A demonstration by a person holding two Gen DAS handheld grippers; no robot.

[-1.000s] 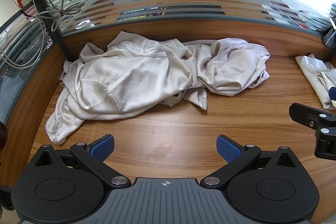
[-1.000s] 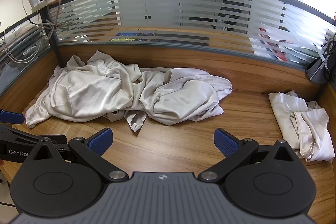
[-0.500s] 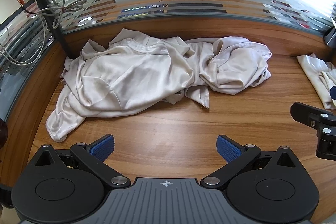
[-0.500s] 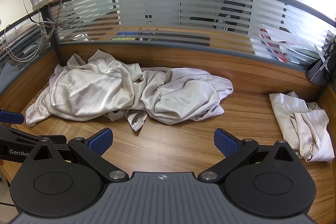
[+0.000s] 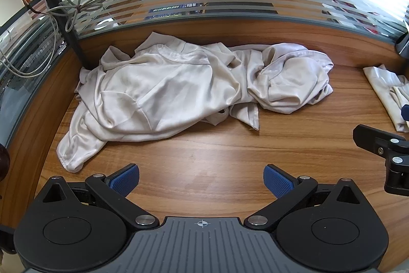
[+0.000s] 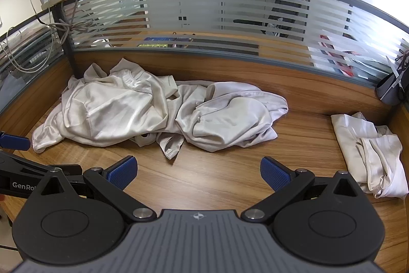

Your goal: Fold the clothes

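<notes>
A crumpled heap of cream satin clothes [image 5: 179, 86] [image 6: 158, 111] lies across the back of the wooden desk [image 5: 217, 157]. My left gripper [image 5: 202, 181] hovers open over bare wood in front of the heap, nothing between its blue pads [image 5: 125, 179]. My right gripper [image 6: 198, 173] is open too, just short of the heap's nearest hem, empty. A folded cream garment [image 6: 370, 150] [image 5: 388, 94] rests at the desk's right end. Part of the right gripper's black frame [image 5: 383, 152] shows at the right edge of the left wrist view.
A striped glass partition [image 6: 217, 22] with a wooden lower wall [image 6: 230, 71] curves round the desk's back and sides. A black post [image 5: 66, 24] with hanging cables [image 5: 76, 4] and a power strip stands at the back left corner. A dark pouch [image 6: 391, 88] hangs at the right.
Both grippers have drifted slightly forward, so the heap sits a little closer in each view. Their jaws have stayed open and the clothes have not moved.
</notes>
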